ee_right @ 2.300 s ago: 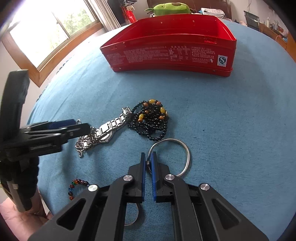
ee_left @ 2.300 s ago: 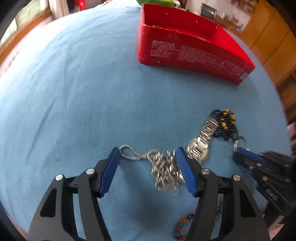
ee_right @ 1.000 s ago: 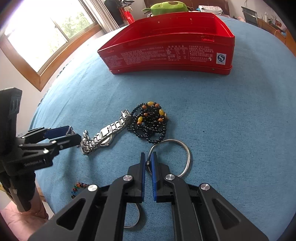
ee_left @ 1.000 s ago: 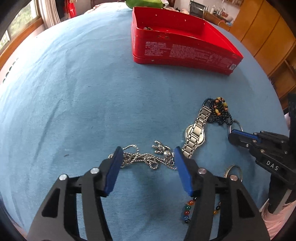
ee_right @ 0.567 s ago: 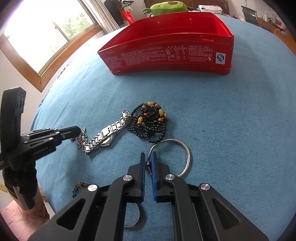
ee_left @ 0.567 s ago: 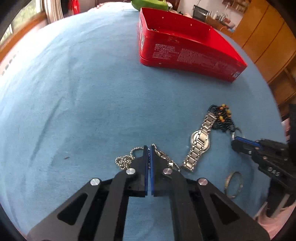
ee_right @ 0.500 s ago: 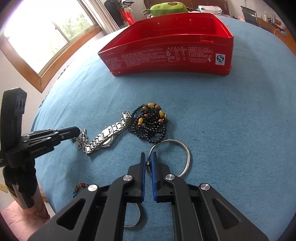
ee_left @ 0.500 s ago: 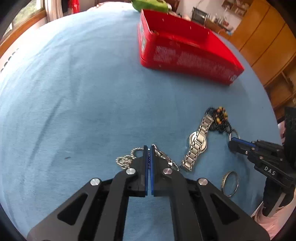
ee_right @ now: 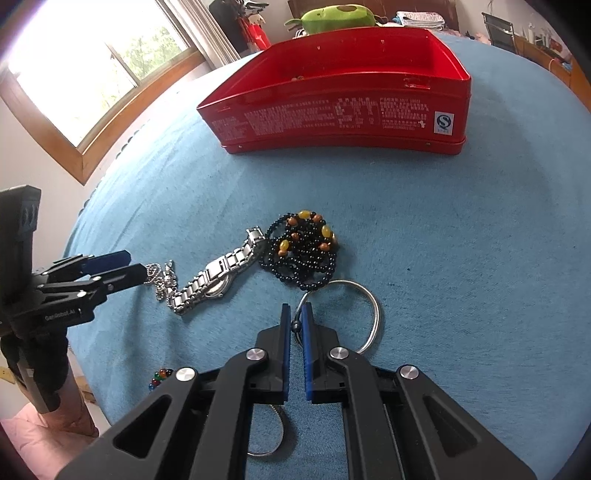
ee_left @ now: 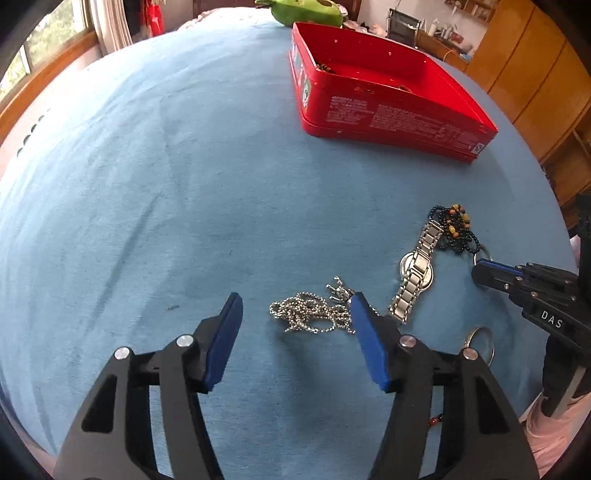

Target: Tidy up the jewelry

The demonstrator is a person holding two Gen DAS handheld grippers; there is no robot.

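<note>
A silver ball chain lies bunched on the blue cloth between the fingers of my left gripper, which is open and empty. Right of it lie a silver watch and a black bead necklace. My right gripper is shut on the rim of a silver bangle that lies on the cloth, just behind the black beads. The red tin stands open at the back.
A second metal ring and a coloured bead bracelet lie near the cloth's front edge. A green plush toy sits behind the tin. A window is at the left, wooden cabinets at the right.
My left gripper was shut on the chain half a second ago and has opened; the chain lies bunched on the cloth between its fingers. My right gripper has stayed shut on the bangle.
</note>
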